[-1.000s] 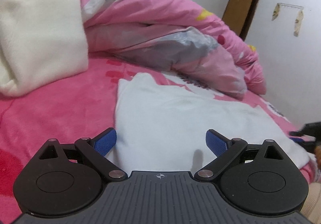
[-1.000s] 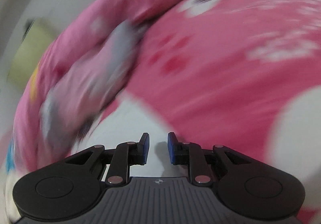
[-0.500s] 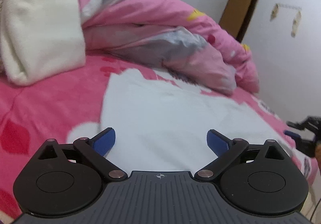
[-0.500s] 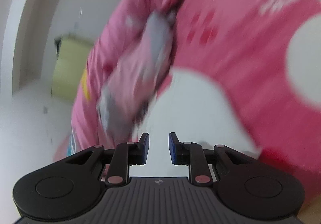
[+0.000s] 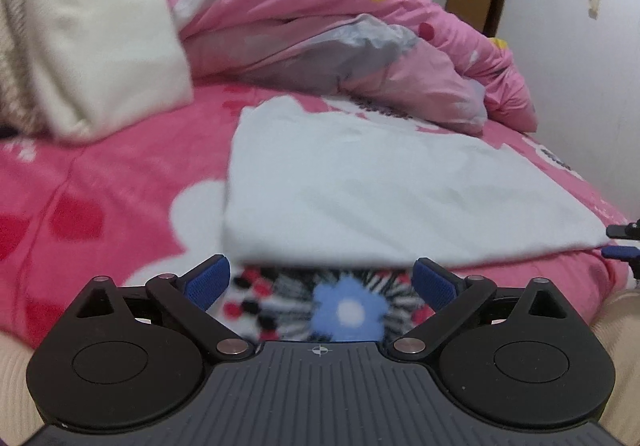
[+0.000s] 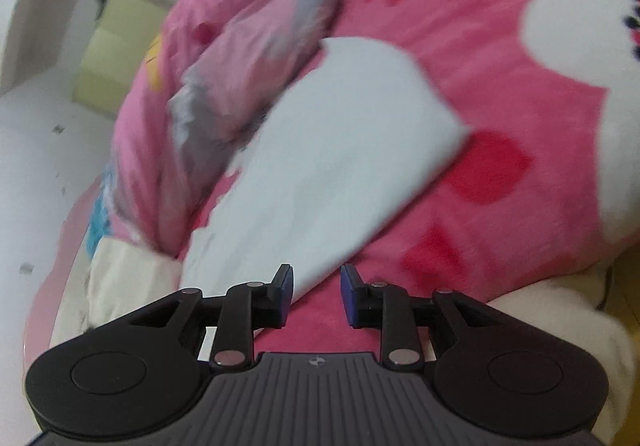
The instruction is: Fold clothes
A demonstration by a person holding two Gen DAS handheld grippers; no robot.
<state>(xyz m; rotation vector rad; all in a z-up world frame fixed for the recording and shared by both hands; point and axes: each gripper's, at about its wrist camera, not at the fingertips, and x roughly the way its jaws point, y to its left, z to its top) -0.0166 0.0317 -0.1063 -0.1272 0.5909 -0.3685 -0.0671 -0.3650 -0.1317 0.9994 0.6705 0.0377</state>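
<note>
Both grippers, left (image 5: pixel 320 278) spread wide and right (image 6: pixel 316 284) partly apart, hold nothing above the near edge of the white garment (image 5: pixel 380 190) lying flat on the pink bed (image 5: pixel 100 182); any grip should take the hem squarely, both corners level.

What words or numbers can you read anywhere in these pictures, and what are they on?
No words or numbers can be read.
Dark marks on the pink bedsheet, just beyond the white garment: they may be lettering, but are too blurred to read.
Small crosshair mark on the left gripper and the right gripper: a symbol, not writing.
</note>
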